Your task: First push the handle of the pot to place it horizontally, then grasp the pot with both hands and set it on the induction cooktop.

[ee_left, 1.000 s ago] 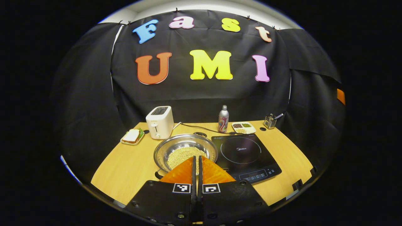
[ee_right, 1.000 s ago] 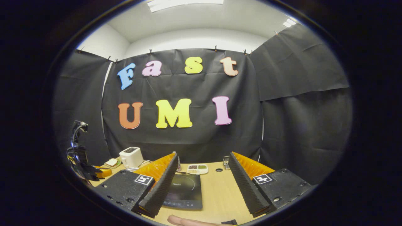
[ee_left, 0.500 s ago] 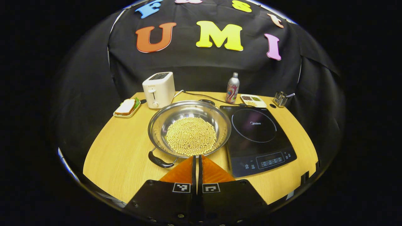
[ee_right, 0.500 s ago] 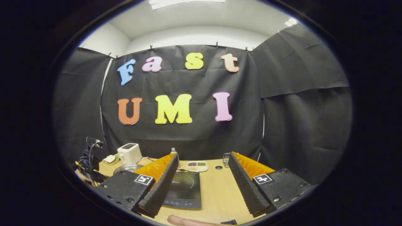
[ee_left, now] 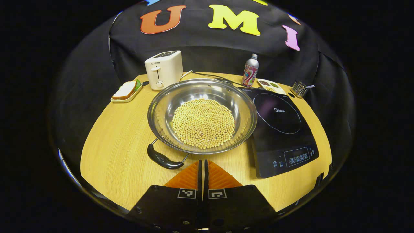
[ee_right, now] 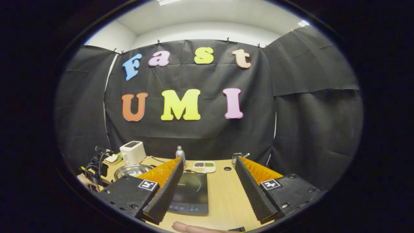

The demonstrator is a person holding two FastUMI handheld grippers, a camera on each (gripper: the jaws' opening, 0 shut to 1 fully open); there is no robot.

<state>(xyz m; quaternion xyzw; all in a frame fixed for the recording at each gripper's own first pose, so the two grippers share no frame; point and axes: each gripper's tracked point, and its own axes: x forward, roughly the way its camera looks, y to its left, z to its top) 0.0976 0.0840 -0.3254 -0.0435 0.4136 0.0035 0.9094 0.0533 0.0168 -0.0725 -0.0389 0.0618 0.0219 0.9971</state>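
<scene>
Left gripper (ee_left: 202,165) closed, empty, hovering just short of the pot's near rim. Pot (ee_left: 202,116) of beans sits on the surface (ee_left: 119,136), touching the induction cooktop (ee_left: 281,129) on its left; black handle (ee_left: 161,158) points near-left. Right gripper (ee_right: 207,187) wide open, empty, off above the surface near the cooktop.

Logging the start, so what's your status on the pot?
Left gripper shut, just short of the pot handle. Right gripper open, idle. Pot beside the cooktop, not on it. Nothing in the way.
</scene>
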